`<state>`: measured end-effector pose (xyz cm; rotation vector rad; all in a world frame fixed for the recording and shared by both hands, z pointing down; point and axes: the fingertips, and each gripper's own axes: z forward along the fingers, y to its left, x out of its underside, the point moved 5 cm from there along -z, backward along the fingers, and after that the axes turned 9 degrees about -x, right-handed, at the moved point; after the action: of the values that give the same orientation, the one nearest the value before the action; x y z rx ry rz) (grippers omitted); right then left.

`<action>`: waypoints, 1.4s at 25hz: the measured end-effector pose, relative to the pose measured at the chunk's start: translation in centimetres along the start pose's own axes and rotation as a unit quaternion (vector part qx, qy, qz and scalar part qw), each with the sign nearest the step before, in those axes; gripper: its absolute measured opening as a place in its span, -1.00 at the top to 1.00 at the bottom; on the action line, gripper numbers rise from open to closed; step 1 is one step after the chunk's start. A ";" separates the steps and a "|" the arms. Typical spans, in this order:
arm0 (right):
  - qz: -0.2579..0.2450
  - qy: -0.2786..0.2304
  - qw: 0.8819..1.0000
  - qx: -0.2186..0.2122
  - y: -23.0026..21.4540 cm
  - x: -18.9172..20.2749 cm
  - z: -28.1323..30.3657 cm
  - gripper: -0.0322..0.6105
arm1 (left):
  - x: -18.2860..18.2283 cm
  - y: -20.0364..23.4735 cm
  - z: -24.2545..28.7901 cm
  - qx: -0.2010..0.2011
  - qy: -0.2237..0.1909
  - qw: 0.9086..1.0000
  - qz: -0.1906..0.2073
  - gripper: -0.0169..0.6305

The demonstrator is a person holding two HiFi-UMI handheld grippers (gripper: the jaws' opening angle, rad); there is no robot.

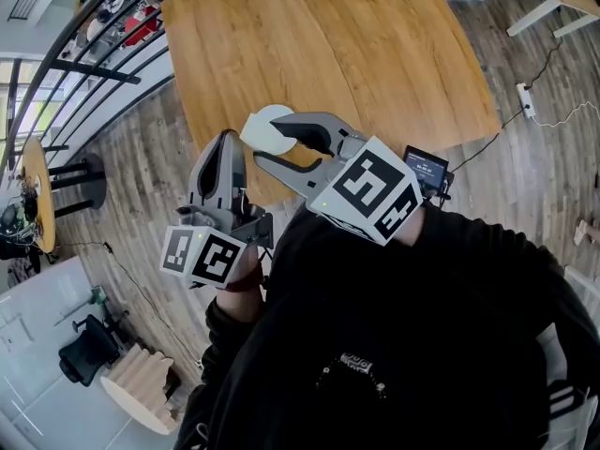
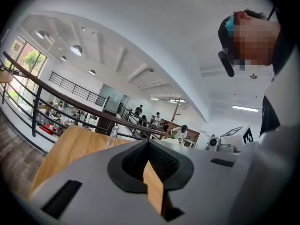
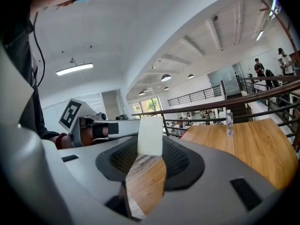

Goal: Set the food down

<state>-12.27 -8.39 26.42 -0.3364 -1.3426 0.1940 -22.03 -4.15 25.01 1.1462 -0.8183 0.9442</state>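
My right gripper (image 1: 267, 141) is shut on a pale white, round flat piece of food (image 1: 265, 129), held in the air over the near edge of the wooden table (image 1: 319, 45). In the right gripper view the white food (image 3: 150, 135) stands clamped between the dark pads at the jaw tips, with the table (image 3: 243, 142) beyond. My left gripper (image 1: 225, 143) hangs just left of it, over the floor beside the table's corner. Its jaws meet at the tips with nothing between them (image 2: 148, 144).
A clear water bottle (image 3: 229, 122) stands on the table's far side. A dark railing (image 1: 103, 26) runs along the left. A small round table (image 1: 37, 195) and a black chair (image 1: 84, 350) are at the left, a power strip (image 1: 526, 101) on the floor at right.
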 end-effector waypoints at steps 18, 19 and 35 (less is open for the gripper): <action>-0.002 0.019 0.998 0.063 -1.6 -1.5 7.2 0.37 | -1.8 7.4 3.0 0.059 0.031 0.998 -0.007 0.96; -0.001 0.022 0.998 0.066 -1.7 -1.7 7.7 0.37 | -1.8 7.8 3.2 0.061 0.035 0.997 -0.008 0.96; 0.022 0.096 0.991 0.092 -3.4 0.5 13.1 0.36 | 1.4 14.2 3.3 0.057 0.094 0.993 -0.042 0.96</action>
<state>-25.09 -9.71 30.56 -0.2235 -1.1176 0.3121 -34.67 -5.11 32.25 1.1618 -0.5654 1.0215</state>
